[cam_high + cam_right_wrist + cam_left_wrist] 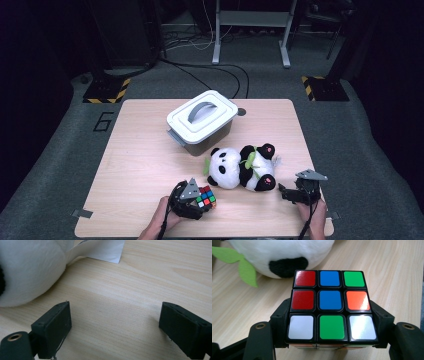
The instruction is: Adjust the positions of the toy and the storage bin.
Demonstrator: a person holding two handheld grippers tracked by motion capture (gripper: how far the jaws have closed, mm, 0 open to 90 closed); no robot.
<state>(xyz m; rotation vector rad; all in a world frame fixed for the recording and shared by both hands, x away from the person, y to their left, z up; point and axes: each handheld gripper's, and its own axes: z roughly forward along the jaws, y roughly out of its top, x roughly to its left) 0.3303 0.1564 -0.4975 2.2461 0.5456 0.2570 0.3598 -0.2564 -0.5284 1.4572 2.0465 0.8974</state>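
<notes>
Left gripper view: jaws clamped on cube (pixel 330 307) sides, low on counter (pixel 387 270) w/ panda (pixel 279 252) just beyond. Right gripper (pixel 113 322) jaws apart, empty, farther from the cube.

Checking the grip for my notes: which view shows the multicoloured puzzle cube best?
The left gripper view: the multicoloured puzzle cube sits close up, its top stickers sharp, the left gripper with black jaws against both sides. The high view shows it small near the table's front edge.
</notes>
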